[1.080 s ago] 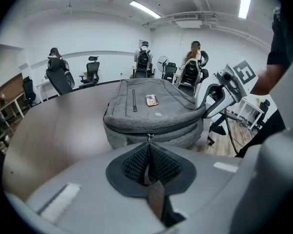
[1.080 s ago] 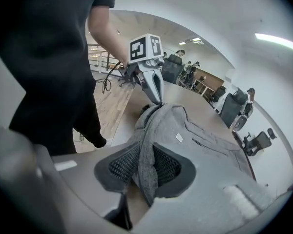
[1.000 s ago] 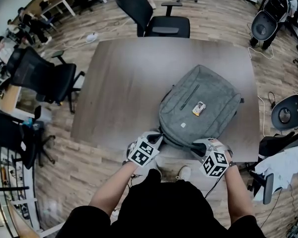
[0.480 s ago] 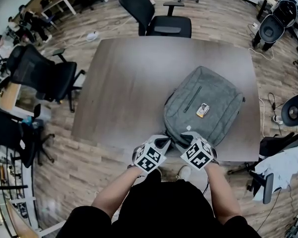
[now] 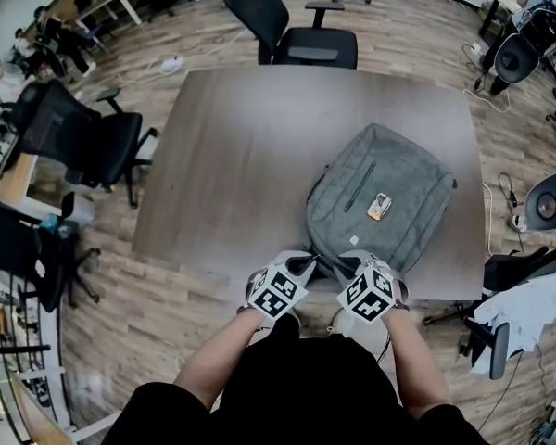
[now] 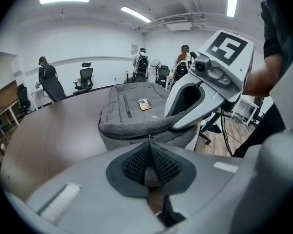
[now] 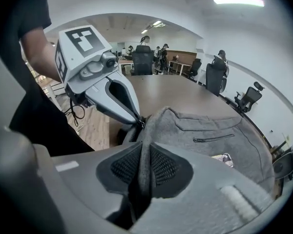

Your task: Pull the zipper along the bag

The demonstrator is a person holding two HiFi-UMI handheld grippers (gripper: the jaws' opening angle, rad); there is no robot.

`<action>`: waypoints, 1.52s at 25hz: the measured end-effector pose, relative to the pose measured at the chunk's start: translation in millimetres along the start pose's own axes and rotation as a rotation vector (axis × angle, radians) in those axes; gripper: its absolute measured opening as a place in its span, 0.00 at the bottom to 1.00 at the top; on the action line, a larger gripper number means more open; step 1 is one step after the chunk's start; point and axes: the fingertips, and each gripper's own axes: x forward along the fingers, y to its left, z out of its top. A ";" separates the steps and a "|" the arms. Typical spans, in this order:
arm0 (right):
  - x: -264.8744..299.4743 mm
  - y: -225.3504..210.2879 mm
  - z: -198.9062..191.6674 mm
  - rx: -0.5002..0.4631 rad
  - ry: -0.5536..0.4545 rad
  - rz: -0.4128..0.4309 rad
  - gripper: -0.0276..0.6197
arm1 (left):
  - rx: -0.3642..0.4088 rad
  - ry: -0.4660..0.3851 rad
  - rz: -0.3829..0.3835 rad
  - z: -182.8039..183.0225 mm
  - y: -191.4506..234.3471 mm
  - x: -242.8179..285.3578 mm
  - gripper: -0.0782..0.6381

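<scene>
head view: one grey bag [image 5: 380, 188] lies flat on the one table [image 5: 222, 156], its near end at the table's front edge. one small orange-and-white item [image 5: 378, 206] sits on top of it. two grippers meet at that near end, the left gripper [image 5: 306, 265] and the right gripper [image 5: 349, 261], close beside each other.

left gripper view: its jaws are pinched together on the zipper pull [image 6: 149, 140], right at the bag's near edge.

right gripper view: the jaws are closing on a fold [image 7: 145, 130] of the bag's fabric, which sits between the pads and touches both.

i'd call this the set-up for the pull, with one tool anchoring the cloth and the other on the slider. the next move calls for drawing the pull along the track while the fabric is kept taut.
</scene>
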 end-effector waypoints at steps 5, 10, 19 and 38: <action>-10.4 4.4 -3.5 -0.080 0.001 0.009 0.13 | -0.035 -0.012 -0.033 -0.3 -2.8 -2.7 0.15; -22.6 8.2 -5.9 -0.137 -0.005 0.036 0.12 | -0.062 -0.020 -0.050 0.0 6.4 -9.1 0.15; -50.4 16.3 -23.9 -0.208 -0.038 0.104 0.12 | -0.045 0.008 -0.037 -5.4 25.1 -5.0 0.15; -51.1 11.9 -43.8 0.017 -0.151 0.029 0.31 | 0.108 0.054 -0.050 -17.7 38.5 31.0 0.15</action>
